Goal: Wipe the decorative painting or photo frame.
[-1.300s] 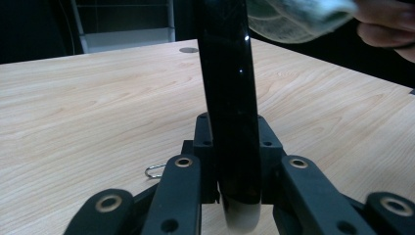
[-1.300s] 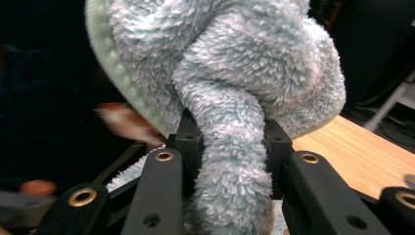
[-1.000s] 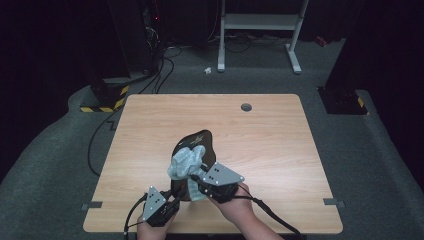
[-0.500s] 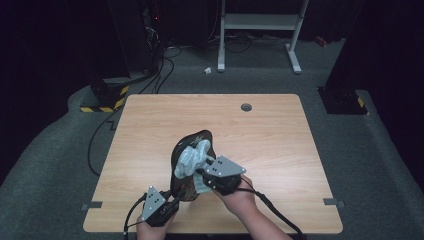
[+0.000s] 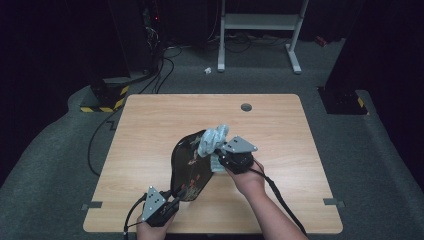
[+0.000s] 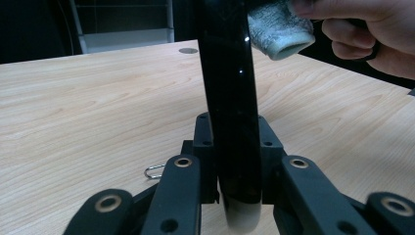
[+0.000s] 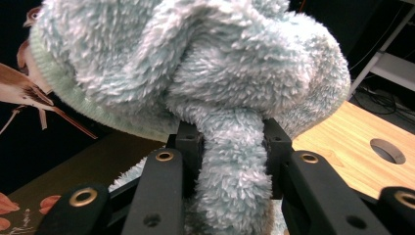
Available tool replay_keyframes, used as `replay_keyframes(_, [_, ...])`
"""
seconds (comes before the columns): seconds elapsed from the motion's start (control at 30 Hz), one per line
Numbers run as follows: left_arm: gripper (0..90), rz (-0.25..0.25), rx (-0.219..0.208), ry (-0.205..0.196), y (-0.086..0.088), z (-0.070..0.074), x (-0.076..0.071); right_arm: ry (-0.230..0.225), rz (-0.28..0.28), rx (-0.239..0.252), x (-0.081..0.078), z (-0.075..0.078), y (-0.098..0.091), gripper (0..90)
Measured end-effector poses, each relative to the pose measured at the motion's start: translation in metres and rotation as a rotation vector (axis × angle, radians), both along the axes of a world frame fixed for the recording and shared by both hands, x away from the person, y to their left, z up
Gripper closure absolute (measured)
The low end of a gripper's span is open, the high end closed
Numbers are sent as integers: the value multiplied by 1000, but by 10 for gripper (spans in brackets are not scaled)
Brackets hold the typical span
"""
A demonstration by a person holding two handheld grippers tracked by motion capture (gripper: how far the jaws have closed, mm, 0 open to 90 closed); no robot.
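A glossy black plate (image 5: 189,170) with a bird and leaf print stands tilted on the table (image 5: 150,130). My left gripper (image 5: 175,194) is shut on its near rim; the left gripper view shows the plate (image 6: 230,93) edge-on between the jaws of that gripper (image 6: 234,164). My right gripper (image 5: 218,159) is shut on a fluffy pale-blue cloth (image 5: 213,139), which rests against the plate's upper right part. In the right gripper view the cloth (image 7: 195,63) bulges above the right gripper (image 7: 234,147), with the printed plate (image 7: 29,161) behind it. The cloth (image 6: 279,29) also shows in the left gripper view.
The wooden table has a round cable hole (image 5: 246,107) near its far edge. A small metal clip (image 6: 154,171) lies on the table by the left gripper. Cables and a white desk frame (image 5: 260,30) stand on the dark floor beyond.
My right gripper has carried the cloth up and to the right across the plate, away from the person. The left gripper has kept its hold and stayed where it was.
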State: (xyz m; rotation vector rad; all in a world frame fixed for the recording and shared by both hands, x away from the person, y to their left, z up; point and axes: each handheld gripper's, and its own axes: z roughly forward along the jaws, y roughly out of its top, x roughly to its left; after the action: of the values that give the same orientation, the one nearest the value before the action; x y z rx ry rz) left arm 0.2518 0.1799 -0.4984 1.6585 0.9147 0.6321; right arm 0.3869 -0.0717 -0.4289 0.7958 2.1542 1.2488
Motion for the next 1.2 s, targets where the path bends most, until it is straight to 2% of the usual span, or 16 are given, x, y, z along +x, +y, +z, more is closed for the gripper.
replay_keyframes(0.13, [773, 0, 3, -4, 0, 0, 0, -4, 34, 3, -12, 0, 4, 688])
replay_keyframes(0.5, [775, 0, -2, -2, -1, 0, 0, -35, 201, 15, -70, 1, 32, 687])
replay_keyframes(0.67, [775, 1, -3, -1, 0, 0, 0, -48, 245, 19, -87, 0, 43, 686])
replay_keyframes(0.9, [776, -1, -7, 2, 0, 0, 1, -43, 228, 15, -82, -1, 41, 686])
replay_keyframes(1.2, [776, -2, -8, 3, 0, 0, 1, -7, 136, 38, -48, -7, 22, 686])
